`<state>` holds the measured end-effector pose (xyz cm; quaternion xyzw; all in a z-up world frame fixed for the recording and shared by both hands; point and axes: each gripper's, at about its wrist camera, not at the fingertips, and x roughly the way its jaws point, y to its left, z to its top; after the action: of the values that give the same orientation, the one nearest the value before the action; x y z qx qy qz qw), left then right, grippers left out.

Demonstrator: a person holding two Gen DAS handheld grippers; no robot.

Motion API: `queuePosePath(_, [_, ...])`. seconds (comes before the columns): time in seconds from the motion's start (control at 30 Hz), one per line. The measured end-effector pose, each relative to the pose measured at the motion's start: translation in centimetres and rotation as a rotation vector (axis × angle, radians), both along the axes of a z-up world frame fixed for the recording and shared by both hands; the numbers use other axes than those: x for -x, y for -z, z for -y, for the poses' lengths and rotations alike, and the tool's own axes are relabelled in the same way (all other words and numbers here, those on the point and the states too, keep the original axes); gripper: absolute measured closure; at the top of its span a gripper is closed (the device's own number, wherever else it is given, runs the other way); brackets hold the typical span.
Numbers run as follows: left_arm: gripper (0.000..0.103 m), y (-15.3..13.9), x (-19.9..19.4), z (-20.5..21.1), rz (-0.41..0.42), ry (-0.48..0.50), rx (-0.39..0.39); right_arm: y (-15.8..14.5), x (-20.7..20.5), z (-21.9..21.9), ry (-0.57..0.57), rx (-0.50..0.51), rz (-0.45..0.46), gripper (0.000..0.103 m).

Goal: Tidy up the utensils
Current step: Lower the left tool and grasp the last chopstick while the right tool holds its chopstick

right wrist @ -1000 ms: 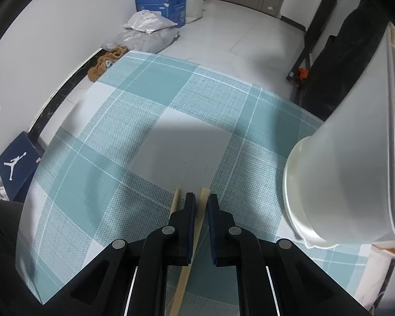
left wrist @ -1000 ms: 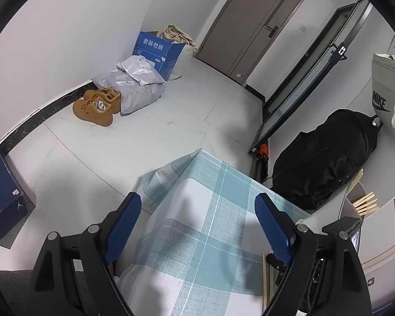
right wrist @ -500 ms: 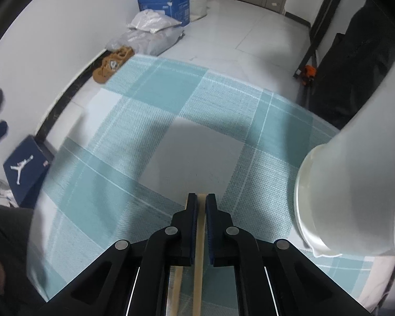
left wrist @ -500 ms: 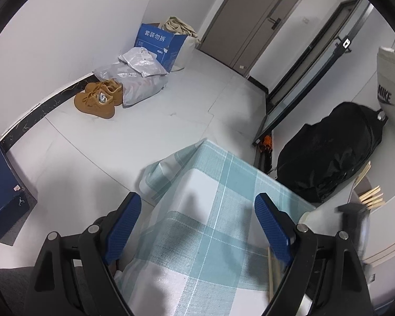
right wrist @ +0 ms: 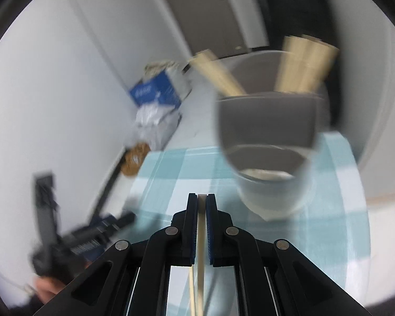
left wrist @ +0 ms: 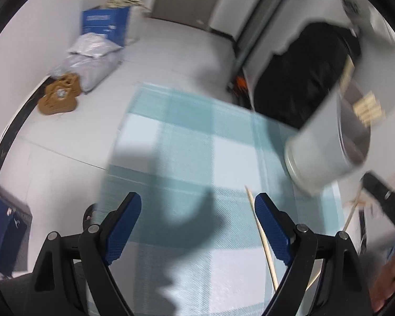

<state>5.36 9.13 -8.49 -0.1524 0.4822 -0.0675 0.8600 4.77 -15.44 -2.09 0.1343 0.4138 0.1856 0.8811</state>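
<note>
My right gripper (right wrist: pixel 201 197) is shut on a wooden chopstick (right wrist: pixel 200 239) and holds it in front of a grey utensil holder (right wrist: pixel 268 142) that has several chopsticks (right wrist: pixel 302 65) standing in it. The holder also shows in the left wrist view (left wrist: pixel 326 142), on the right of the teal checked tablecloth (left wrist: pixel 187 137). My left gripper (left wrist: pixel 197 226) is open and empty above the cloth. A loose chopstick (left wrist: pixel 260 234) lies on the cloth by its right finger. Both views are motion-blurred.
A white container (right wrist: pixel 366 92) stands behind the holder. On the floor lie a black bag (left wrist: pixel 302 73), a blue box (left wrist: pixel 105 26), a grey plastic bag (left wrist: pixel 92 58) and brown shoes (left wrist: pixel 58 97). The left gripper (right wrist: pixel 73 234) shows at lower left in the right wrist view.
My right gripper lifted the chopstick off the cloth and swung toward the utensil holder. My left gripper swung right and forward over the table, still open.
</note>
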Motion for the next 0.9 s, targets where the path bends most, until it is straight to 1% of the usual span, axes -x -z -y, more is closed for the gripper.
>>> queuePosePath(0.03, [0.018, 0.3, 0.0, 1.1, -0.015, 0.042, -0.014, 0.1, 0.4, 1.1, 0.029, -0.033, -0.006, 0.098])
queuePosePath(0.17, [0.018, 0.2, 0.1, 2.9, -0.051, 0.097, -0.044, 0.6, 1.7, 5.6, 0.108, -0.155, -0.001, 0.098])
queuePosePath(0.3, [0.018, 0.6, -0.4, 4.4, -0.124, 0.102, -0.069, 1.6, 2.7, 9.4, 0.15, -0.276, -0.008, 0.098])
queuePosePath(0.37, [0.019, 1.0, -0.8, 5.1, -0.152, 0.099, -0.119, 2.0, 3.0, 10.6, 0.155, -0.306, -0.005, 0.098])
queuePosePath(0.4, [0.021, 1.1, -0.8, 5.5, -0.164, 0.099, -0.126, 2.2, 3.1, 11.0, 0.156, -0.317, -0.001, 0.098])
queuePosePath(0.47, [0.038, 1.6, -1.2, 5.9, -0.216, 0.087, -0.132, 2.5, 3.2, 11.5, 0.157, -0.343, 0.002, 0.098])
queuePosePath(0.53, [0.038, 1.5, -1.3, 6.2, -0.236, 0.064, -0.145, 2.7, 3.4, 12.3, 0.161, -0.362, 0.013, 0.098])
queuePosePath(0.6, [0.039, 1.4, -1.5, 6.7, -0.256, 0.063, -0.156, 3.0, 3.4, 13.2, 0.172, -0.387, 0.025, 0.098])
queuePosePath(0.7, [0.041, 1.6, -1.8, 7.5, -0.288, 0.057, -0.202, 2.9, 3.7, 14.1, 0.195, -0.43, 0.021, 0.098])
queuePosePath(0.73, [0.045, 1.6, -1.9, 7.9, -0.3, 0.051, -0.232, 3.0, 3.6, 14.5, 0.203, -0.438, 0.017, 0.098])
queuePosePath(0.77, [0.052, 1.6, -2.0, 8.1, -0.309, 0.044, -0.256, 3.0, 3.6, 14.7, 0.206, -0.439, 0.014, 0.098])
queuePosePath(0.8, [0.055, 1.7, -2.1, 8.3, -0.319, 0.034, -0.285, 2.9, 3.6, 14.8, 0.213, -0.435, 0.013, 0.098])
queuePosePath(0.83, [0.061, 1.5, -2.0, 8.4, -0.321, 0.031, -0.288, 2.9, 3.6, 15.0, 0.218, -0.434, 0.017, 0.098])
queuePosePath(0.87, [0.072, 1.5, -2.0, 8.6, -0.318, 0.029, -0.289, 2.7, 3.6, 15.0, 0.218, -0.431, 0.021, 0.098])
queuePosePath(0.9, [0.078, 1.5, -1.9, 8.8, -0.31, 0.032, -0.288, 2.7, 3.4, 15.1, 0.217, -0.428, 0.025, 0.098])
